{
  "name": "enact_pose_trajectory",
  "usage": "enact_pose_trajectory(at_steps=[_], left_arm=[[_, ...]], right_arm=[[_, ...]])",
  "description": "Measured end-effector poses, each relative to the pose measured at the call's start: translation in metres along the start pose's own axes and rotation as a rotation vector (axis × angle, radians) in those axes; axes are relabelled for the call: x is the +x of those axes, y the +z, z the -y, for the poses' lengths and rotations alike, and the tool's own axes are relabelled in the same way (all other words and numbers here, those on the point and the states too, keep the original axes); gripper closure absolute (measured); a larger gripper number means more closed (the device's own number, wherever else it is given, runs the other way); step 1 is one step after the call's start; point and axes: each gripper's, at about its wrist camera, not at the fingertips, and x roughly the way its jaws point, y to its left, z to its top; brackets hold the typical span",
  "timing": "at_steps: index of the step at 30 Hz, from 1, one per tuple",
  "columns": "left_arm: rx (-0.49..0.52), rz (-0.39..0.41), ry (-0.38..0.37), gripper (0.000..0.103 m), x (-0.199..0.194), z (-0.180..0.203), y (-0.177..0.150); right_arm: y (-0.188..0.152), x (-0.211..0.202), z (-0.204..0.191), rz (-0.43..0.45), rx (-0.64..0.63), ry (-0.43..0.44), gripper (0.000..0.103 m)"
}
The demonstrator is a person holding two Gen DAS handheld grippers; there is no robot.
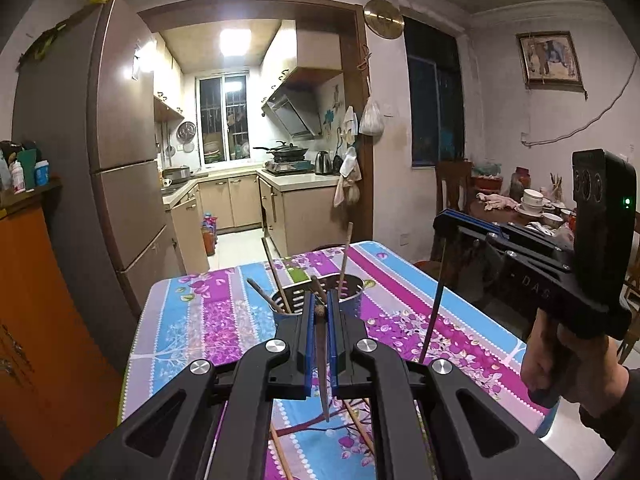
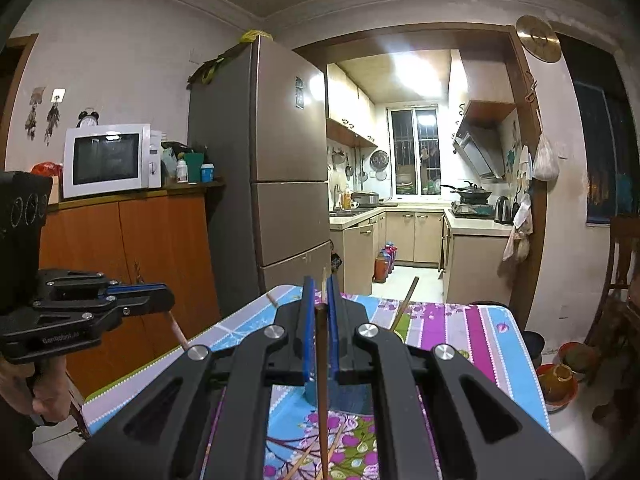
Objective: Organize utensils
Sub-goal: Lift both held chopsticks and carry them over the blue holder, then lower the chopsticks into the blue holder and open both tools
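A perforated metal utensil holder (image 1: 352, 298) stands on the floral striped tablecloth (image 1: 400, 280) with several chopsticks (image 1: 347, 256) leaning in it. Just in front of the holder, my left gripper (image 1: 320, 298) is shut on a dark brown chopstick (image 1: 322, 368) that hangs down between the blue pads. My right gripper (image 1: 439, 221) hovers at the right, shut on a dark chopstick (image 1: 434, 308). In the right wrist view my right gripper (image 2: 320, 282) is clamped on that chopstick (image 2: 322, 360), and most of the holder (image 2: 356, 398) is hidden beneath it. My left gripper (image 2: 170, 300) is at the left.
Loose chopsticks (image 1: 360, 424) lie on the near part of the cloth. A tall fridge (image 1: 120, 160) and an orange cabinet (image 1: 40, 300) stand left of the table, with a microwave (image 2: 108, 160) on the cabinet. A chair (image 1: 452, 184) and a table with bowls (image 1: 532, 200) are to the right.
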Motion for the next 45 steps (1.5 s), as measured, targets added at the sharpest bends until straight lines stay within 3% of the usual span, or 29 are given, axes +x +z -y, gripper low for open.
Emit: enact_pose_trajectory(at_steps=[10, 19, 25, 31, 45], left_arm=[[-0.003, 0.017, 0.011, 0.096, 0.004, -0.008, 0.048], [0.022, 0.096, 0.05, 0.096, 0.006, -0.011, 0.126], [0.001, 0.112, 0.065, 0.096, 0.035, -0.016, 0.163], [-0.003, 0.076, 0.068, 0.096, 0.074, -0.017, 0.165], [-0.044, -0.041, 0.056, 0.096, 0.145, -0.034, 0.121]], right_arm=[[0.03, 0.019, 0.014, 0.022, -0.007, -0.003, 0.098], [0.086, 0.048, 0.04, 0.063, -0.004, -0.009, 0.098], [0.116, 0.075, 0.05, 0.077, -0.008, -0.002, 0.098], [0.125, 0.097, 0.064, 0.082, 0.009, 0.008, 0.098], [0.075, 0.146, 0.086, -0.02, 0.066, 0.019, 0.098]])
